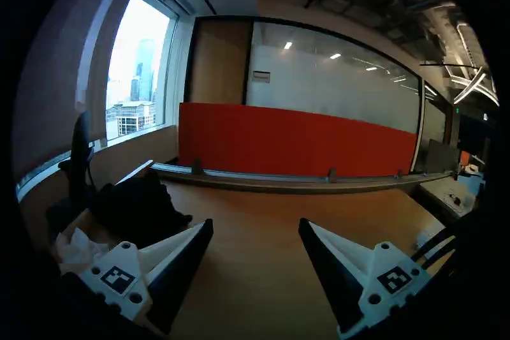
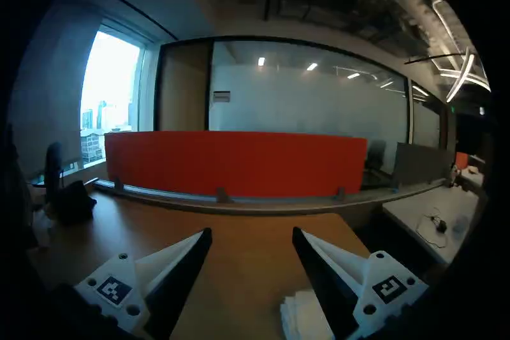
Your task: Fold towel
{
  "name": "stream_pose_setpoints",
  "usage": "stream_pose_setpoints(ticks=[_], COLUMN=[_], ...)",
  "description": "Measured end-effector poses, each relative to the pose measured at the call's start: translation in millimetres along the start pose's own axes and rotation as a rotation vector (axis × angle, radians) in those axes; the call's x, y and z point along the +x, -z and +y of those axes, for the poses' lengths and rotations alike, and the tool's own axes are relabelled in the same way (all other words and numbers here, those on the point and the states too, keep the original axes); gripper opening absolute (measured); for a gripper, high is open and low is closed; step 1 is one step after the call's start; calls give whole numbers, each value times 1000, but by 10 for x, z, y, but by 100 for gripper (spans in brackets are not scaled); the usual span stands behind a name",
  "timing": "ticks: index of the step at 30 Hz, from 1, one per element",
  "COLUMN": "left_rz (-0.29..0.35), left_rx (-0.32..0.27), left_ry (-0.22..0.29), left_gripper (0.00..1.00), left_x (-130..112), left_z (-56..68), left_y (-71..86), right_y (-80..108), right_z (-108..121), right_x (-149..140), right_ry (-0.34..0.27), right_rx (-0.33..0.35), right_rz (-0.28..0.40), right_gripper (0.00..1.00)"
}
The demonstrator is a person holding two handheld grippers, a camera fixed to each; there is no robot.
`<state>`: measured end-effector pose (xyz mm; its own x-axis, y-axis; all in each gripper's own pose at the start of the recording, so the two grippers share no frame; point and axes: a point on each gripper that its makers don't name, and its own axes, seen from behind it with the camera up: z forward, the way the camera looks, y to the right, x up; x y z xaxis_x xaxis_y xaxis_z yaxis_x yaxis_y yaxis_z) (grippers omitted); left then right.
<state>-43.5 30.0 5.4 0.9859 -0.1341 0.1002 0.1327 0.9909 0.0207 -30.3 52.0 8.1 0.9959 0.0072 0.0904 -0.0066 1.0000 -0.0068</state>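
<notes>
A folded white towel [image 2: 305,316] lies on the wooden desk [image 2: 255,257] at the bottom of the right gripper view, just beside the right finger. My right gripper [image 2: 252,233] hovers open above the desk with nothing between its fingers. In the left gripper view my left gripper [image 1: 255,224] is also open over bare wood of the desk [image 1: 274,238], holding nothing.
An orange divider panel [image 1: 293,142] and a rail run along the desk's far edge. A black bag [image 1: 137,206] and crumpled white paper [image 1: 80,247] sit at the left, near a window. A neighbouring white desk [image 2: 440,219] with cables stands to the right.
</notes>
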Motion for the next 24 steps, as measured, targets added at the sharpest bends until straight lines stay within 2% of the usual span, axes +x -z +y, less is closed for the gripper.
stream_pose_setpoints(ticks=[9, 24], left_rz=[51, 92], left_rx=[-1, -10], left_ry=[-10, -3], left_gripper=[100, 100], left_x=[210, 276], left_z=[-20, -33], left_y=[18, 19], right_y=[-93, -118], right_z=[-421, -568], right_x=[119, 210], right_ry=[-16, -35], right_rx=[32, 28], right_rz=[20, 27], right_gripper=[97, 98])
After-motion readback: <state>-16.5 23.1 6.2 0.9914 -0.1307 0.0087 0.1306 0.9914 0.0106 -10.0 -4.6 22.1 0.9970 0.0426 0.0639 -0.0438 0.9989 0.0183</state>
